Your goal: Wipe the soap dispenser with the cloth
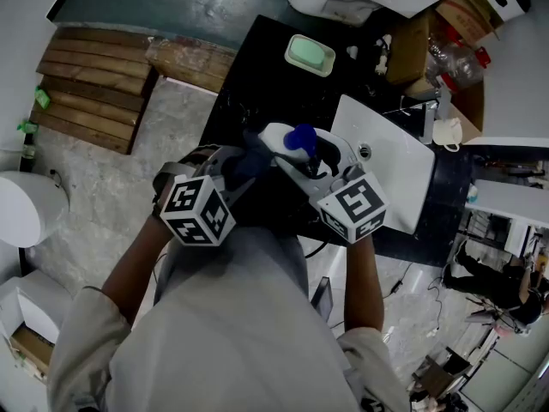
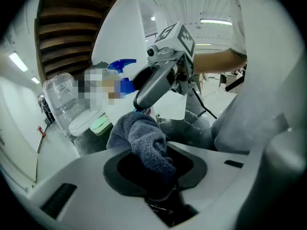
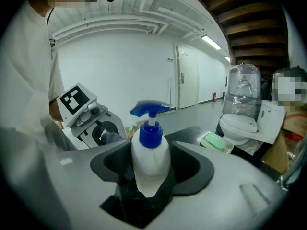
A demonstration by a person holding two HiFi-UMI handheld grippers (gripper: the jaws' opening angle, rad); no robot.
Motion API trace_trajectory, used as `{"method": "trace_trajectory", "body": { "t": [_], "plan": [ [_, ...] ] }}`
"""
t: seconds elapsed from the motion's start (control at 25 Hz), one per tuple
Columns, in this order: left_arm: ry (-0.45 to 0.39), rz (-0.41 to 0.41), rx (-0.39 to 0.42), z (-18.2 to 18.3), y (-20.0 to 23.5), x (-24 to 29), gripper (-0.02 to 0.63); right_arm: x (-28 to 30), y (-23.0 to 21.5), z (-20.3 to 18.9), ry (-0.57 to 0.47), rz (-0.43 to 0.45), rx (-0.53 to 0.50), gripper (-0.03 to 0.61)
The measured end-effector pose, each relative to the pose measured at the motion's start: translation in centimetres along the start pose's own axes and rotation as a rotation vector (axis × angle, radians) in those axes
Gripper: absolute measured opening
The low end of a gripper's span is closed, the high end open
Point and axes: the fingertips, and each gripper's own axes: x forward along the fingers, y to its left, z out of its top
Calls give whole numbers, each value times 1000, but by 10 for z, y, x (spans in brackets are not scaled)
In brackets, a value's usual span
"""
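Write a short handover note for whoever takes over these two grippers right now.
Left gripper: shut on the grey cloth.
Right gripper: shut on the white soap dispenser, blue pump up, held above the black counter.
The cloth sits close beside the dispenser; contact can't be confirmed.
Wiped so far: can't tell.
To do: rub the cloth over the dispenser.
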Motion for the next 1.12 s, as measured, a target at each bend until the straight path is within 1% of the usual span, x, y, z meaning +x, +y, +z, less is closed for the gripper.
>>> {"method": "trace_trajectory", "body": {
  "t": [0.16,0.36,0.68,1.12],
  "plan": [
    [-32,3,-47,3,2,-2,108,0,1,-1,-5,-3,-5,246],
    [-55,5,-53,9,6,-6,109,-1,0,-1,-4,0,-16,245],
    [-69,4,-44,13,8,-10,109,1,0,-1,4,2,-21,245],
    [-109,16,-58,23,12,-17,109,0,1,-3,9,1,-24,245]
  ]
}}
